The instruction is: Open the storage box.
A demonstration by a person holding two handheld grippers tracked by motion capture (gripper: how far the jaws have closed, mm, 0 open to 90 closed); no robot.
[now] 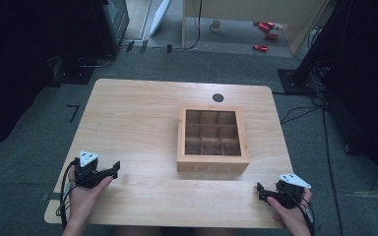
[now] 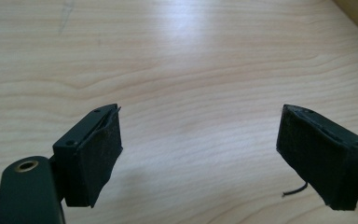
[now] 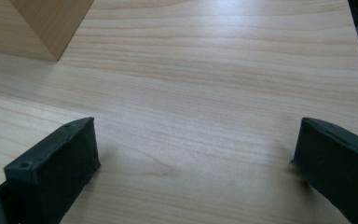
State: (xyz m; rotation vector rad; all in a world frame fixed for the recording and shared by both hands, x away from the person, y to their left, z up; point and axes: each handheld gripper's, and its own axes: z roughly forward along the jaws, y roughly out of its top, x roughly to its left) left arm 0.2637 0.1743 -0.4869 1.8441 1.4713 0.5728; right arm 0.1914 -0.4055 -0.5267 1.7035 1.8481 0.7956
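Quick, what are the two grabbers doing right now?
Left gripper: jaws open, holding nothing.
Right gripper: jaws open, holding nothing.

A pale wooden table (image 1: 128,113) carries a square wooden compartmented box (image 1: 213,167), right of centre, nearer the far edge.

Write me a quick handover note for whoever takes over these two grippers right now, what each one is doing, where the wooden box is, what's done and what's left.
Left gripper: open, nothing between its fingers, low over the near left part of the table.
Right gripper: open, holding nothing, at the near right edge, fingers over bare wood.
Wooden box: sits right of centre between the two grippers, lid closed, with a clear panel showing a grid of compartments; contents too dim to tell.
Done: nothing visibly; the box is untouched.
Left: most likely bring both grippers in to the box and handle it from there.
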